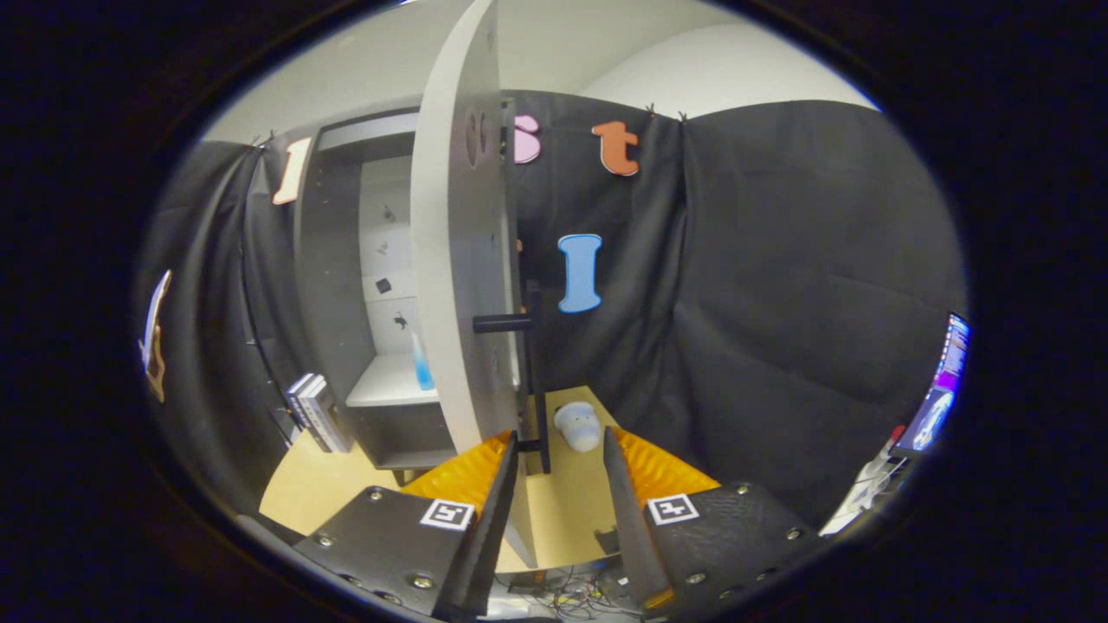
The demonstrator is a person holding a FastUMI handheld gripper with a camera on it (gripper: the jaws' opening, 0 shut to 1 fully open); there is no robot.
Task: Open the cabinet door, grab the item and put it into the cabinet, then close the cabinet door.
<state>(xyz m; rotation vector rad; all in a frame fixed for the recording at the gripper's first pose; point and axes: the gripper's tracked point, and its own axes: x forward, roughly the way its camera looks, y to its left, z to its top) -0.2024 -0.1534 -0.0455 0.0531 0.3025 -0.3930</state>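
Observation:
The grey cabinet [333, 285] stands on a light wooden table [303, 493], its door [459, 277] swung open and seen nearly edge-on. A long black handle [532, 372] runs down the door's outer face. My gripper [560, 443] is open, fingers spread, with the handle's lower end just ahead of the left finger [502, 467]. Nothing is held. A blue item [421, 363] stands on the cabinet's white shelf [385, 385], partly hidden by the door. A small white object [578, 426] lies on the table just beyond the fingertips, right of the door.
Several books [313, 414] lean against the cabinet's left side. A lit screen [939, 389] and pale items [866, 493] sit at the far right. Cables [563, 597] lie below the table's near edge. Black cloth walls close the booth.

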